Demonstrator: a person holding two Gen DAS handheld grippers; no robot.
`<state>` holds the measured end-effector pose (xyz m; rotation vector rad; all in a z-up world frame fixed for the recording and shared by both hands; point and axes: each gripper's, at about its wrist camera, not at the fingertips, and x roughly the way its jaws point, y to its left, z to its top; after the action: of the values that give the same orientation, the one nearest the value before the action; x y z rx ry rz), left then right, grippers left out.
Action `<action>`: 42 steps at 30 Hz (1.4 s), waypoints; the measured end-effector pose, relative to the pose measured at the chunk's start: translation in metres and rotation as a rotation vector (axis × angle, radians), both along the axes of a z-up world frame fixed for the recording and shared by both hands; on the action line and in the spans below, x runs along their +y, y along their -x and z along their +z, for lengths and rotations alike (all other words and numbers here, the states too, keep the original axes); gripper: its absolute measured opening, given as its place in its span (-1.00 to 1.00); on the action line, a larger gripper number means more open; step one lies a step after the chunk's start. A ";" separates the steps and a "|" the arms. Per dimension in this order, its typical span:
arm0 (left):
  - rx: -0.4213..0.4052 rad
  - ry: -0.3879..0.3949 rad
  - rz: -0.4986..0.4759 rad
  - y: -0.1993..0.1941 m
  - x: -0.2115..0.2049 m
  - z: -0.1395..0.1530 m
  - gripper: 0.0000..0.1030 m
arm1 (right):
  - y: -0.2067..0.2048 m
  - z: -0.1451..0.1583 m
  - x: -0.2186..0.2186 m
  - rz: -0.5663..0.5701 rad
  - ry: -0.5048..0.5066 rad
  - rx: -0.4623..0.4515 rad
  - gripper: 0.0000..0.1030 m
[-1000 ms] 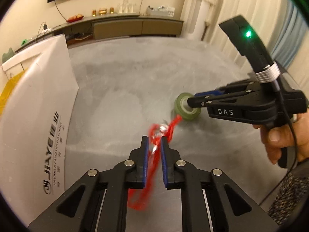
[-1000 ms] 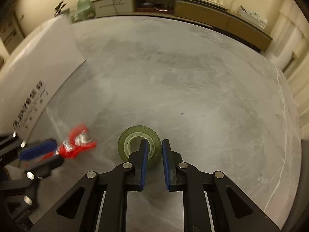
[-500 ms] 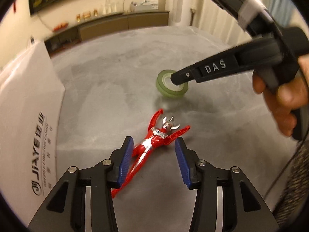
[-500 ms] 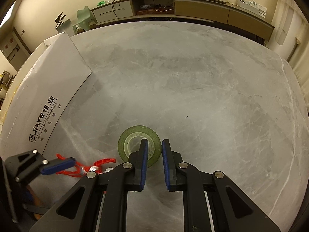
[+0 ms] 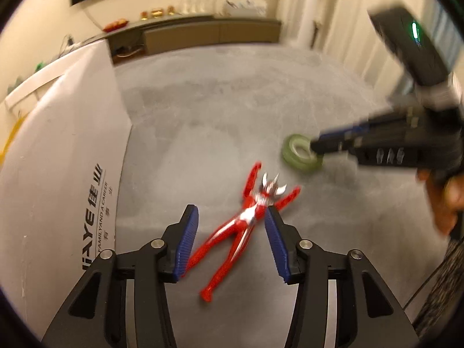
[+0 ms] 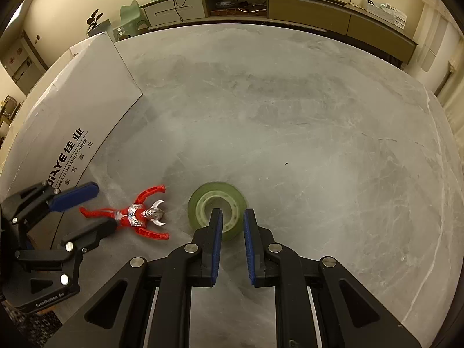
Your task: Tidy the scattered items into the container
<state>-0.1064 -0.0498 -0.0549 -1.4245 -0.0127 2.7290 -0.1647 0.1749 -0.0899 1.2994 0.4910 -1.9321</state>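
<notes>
A red and silver toy figure (image 5: 252, 211) (image 6: 133, 214) lies flat on the grey table, just right of the white cardboard box (image 5: 58, 159) (image 6: 72, 110). My left gripper (image 5: 230, 210) (image 6: 104, 206) straddles the figure's body. Its jaws are opening and the pads stand clear of the toy. A green tape roll (image 5: 290, 156) (image 6: 197, 203) rests to the figure's right. My right gripper (image 6: 232, 213) (image 5: 316, 146) is shut on the roll's near wall, with one finger inside the hole and one outside.
The grey stone table (image 6: 290, 116) stretches far and right. Its curved edge (image 6: 435, 133) runs down the right side. A long sideboard (image 6: 304, 8) stands behind it. A person's hand (image 5: 446, 203) holds the right gripper.
The left gripper's jaws opened and let go of the red figure, which now lies on the table between them. The right gripper has kept still at the tape roll.
</notes>
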 end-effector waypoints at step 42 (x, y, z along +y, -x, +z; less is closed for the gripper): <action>0.139 -0.110 0.039 -0.023 -0.029 0.051 -0.53 | -0.008 0.010 -0.016 0.038 0.038 0.010 -0.79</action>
<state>-0.0839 -0.0786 -0.0036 -1.2176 -0.1822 2.8035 -0.1563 0.1589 -0.0797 1.2482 0.4785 -1.9090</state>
